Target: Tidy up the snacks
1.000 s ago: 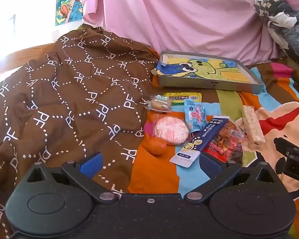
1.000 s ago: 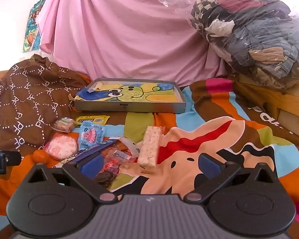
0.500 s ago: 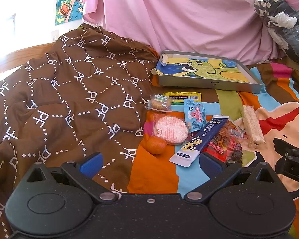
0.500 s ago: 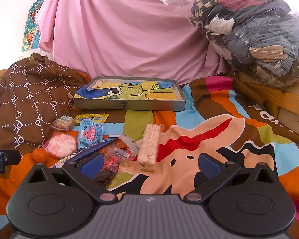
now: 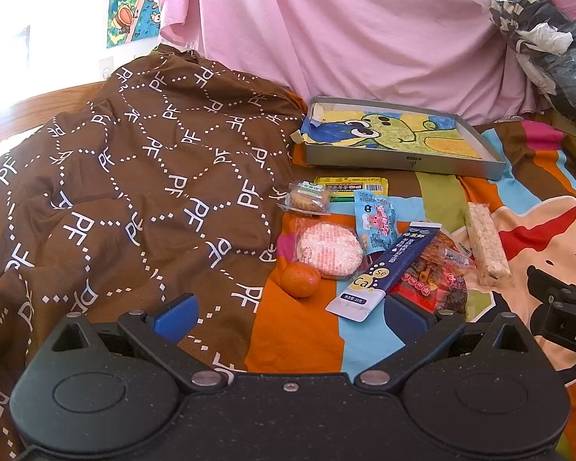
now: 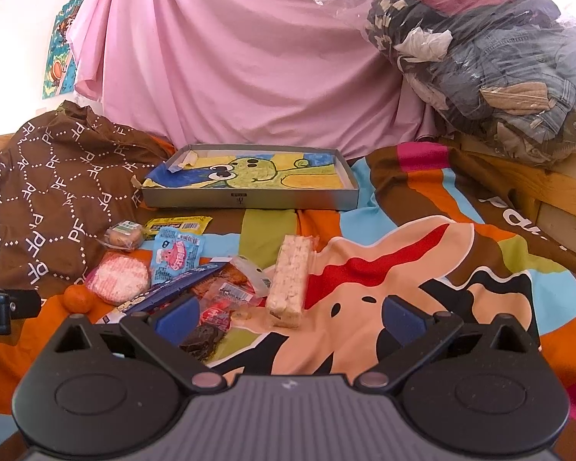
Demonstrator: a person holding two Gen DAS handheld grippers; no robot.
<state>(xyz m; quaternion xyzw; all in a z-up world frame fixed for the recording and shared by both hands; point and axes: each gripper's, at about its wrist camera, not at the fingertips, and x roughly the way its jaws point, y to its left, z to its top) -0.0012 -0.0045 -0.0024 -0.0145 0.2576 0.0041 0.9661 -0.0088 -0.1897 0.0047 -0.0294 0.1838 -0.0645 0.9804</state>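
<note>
Grey shallow cardboard tray [image 6: 249,198] with a crayon frog drawing inside, resting on the striped cartoon bedsheet [image 6: 422,269]; snacks all lie outside it, in a loose cluster in front of its near wall: yellow flat packet [image 6: 178,226] nearest the tray; clear-wrapped biscuit [image 6: 124,235] just left of that; light-blue pouch [image 6: 176,255]; round pink-wrapped rice cracker [image 6: 119,282]; small orange mandarin [image 5: 300,279]; dark-blue long stick sachet [image 5: 384,271]; red candy wrappers [image 5: 434,276]; pale puffed-rice bar [image 6: 290,282], farthest right; left gripper [image 5: 288,317] and right gripper [image 6: 288,317] both spread wide, holding nothing, short of the cluster.
</note>
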